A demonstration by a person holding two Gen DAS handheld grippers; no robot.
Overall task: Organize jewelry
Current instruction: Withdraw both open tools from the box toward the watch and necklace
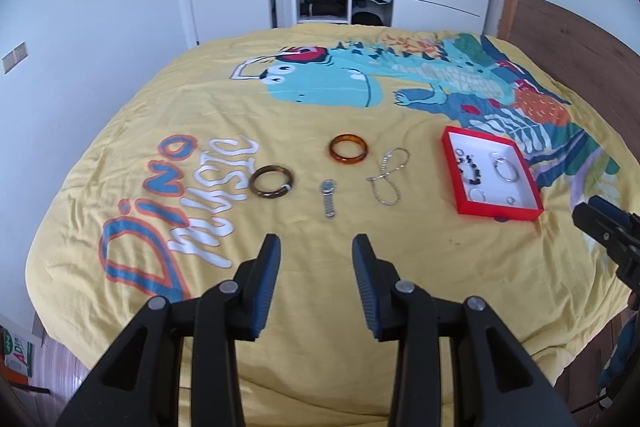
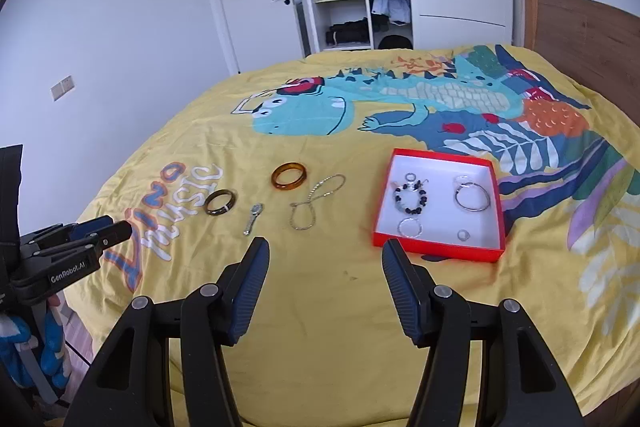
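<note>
Four loose pieces are being shown on the yellow bedspread (image 1: pixel 280 107): a dark bangle (image 1: pixel 272 182), a watch (image 1: pixel 329 198), an amber bangle (image 1: pixel 348 147) and a silver chain (image 1: pixel 389 175). More jewellery is being kept in the red box (image 2: pixel 438 247) to their right. The left gripper (image 1: pixel 316 247) and right gripper (image 2: pixel 325 254) are being held above the near edge, jaws parted, nothing gripped.
</note>
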